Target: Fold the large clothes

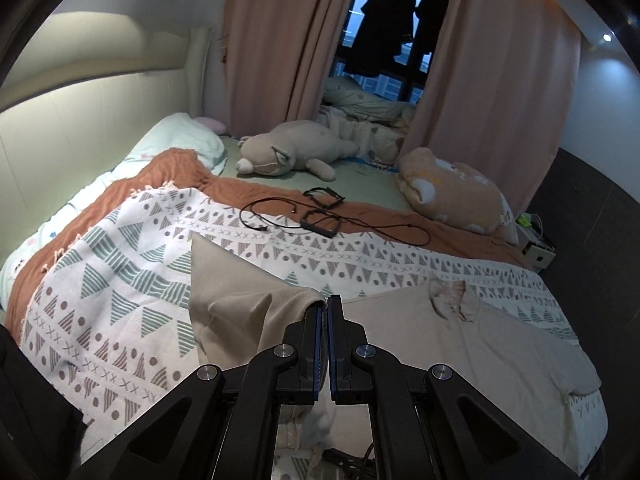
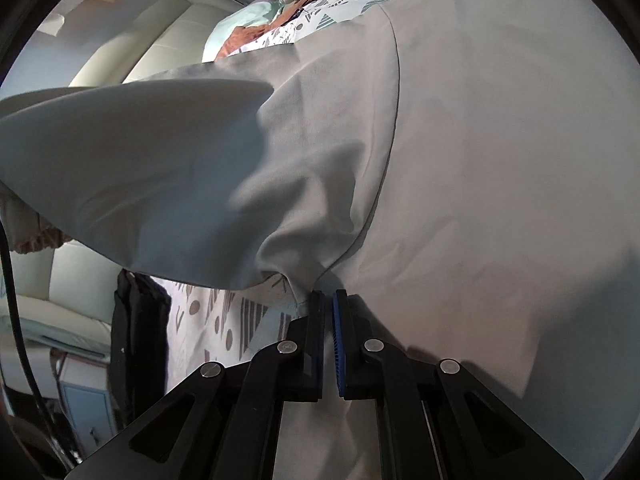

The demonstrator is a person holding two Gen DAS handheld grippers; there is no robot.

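Note:
A large beige shirt (image 1: 460, 340) lies spread on the patterned blanket (image 1: 120, 280), its collar (image 1: 446, 294) towards the far side. My left gripper (image 1: 325, 304) is shut on an edge of the shirt and holds that part raised, so a flap of cloth (image 1: 232, 296) hangs to its left. In the right wrist view the shirt (image 2: 480, 160) fills most of the picture, and the raised flap (image 2: 140, 168) billows at the left. My right gripper (image 2: 328, 300) is shut on a bunched fold of the shirt at the bed's edge, with cloth showing between its pads.
Black cables and small frames (image 1: 320, 216) lie on the blanket beyond the shirt. A grey plush toy (image 1: 288, 148) and an orange plush pillow (image 1: 452, 188) lie further back, before the pink curtains (image 1: 280, 40). A padded headboard (image 1: 100, 92) runs along the left.

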